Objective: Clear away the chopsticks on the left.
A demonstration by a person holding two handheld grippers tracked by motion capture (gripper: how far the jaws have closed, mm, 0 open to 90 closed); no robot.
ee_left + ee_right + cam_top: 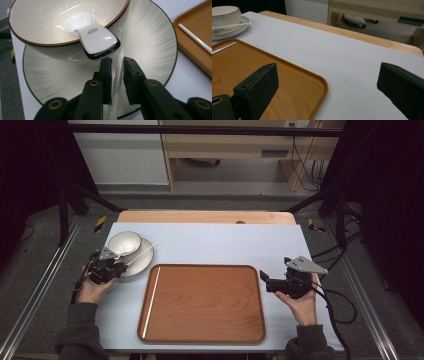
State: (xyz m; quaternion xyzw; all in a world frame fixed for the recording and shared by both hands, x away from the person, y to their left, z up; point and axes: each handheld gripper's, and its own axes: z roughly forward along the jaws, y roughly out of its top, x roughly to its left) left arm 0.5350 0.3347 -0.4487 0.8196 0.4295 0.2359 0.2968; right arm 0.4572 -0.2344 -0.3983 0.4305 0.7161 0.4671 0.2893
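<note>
While gripping a white chopstick [117, 72] beside the bowl [50, 27], left gripper [117, 67] is hiding its lower end; right gripper [327, 82] is gaping open w/ nothing between.

— What did the person wear at the table?
— Dark grey-green long sleeves [80, 320], ribbed at the cuffs.
— And the tools?
— The left gripper [117, 75] was matte black, its two jaws faced with flat pads and studded with brass-ringed screw holes. The right gripper [267, 281] was black too, topped by a grey three-cornered plate [306, 264], with a black cable [340, 320] trailing behind it.
</note>
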